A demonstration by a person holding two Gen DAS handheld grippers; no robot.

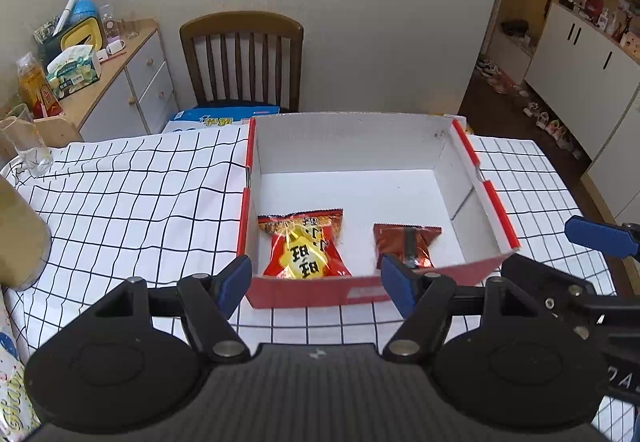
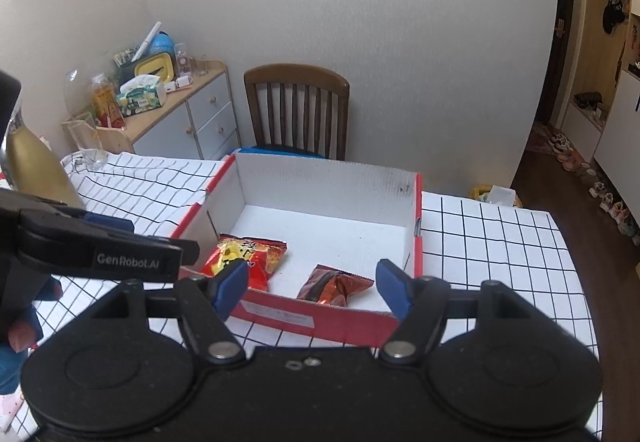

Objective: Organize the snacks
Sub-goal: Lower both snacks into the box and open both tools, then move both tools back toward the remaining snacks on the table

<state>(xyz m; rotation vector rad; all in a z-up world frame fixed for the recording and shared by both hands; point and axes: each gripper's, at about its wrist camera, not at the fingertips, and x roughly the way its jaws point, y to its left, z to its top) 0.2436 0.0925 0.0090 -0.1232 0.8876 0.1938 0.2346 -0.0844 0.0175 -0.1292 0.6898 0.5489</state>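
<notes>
Left wrist view: the left gripper (image 1: 316,278) hovers at the near wall of a red cardboard box (image 1: 486,198) with a white corrugated inside, its blue-padded fingers (image 1: 234,280) spread wide and holding nothing. Inside, near the front, lie a glossy red-and-yellow snack packet (image 1: 306,244) and, apart to its right, a crinkled dark red snack packet (image 1: 404,244). The box sits on a creased white tablecloth (image 1: 120,210) with a black grid. A wooden slat-back chair (image 1: 242,58) stands behind, a clear glass (image 1: 24,140) at far left, and the other gripper's blue pad at right.

Right wrist view: the right gripper (image 2: 314,286) hangs before the same box (image 2: 418,238), fingers wide and empty. Both packets (image 2: 256,254) (image 2: 334,284) lie between them. A gold bottle (image 2: 34,166) and the left gripper's black arm (image 2: 100,246) crowd the left.
</notes>
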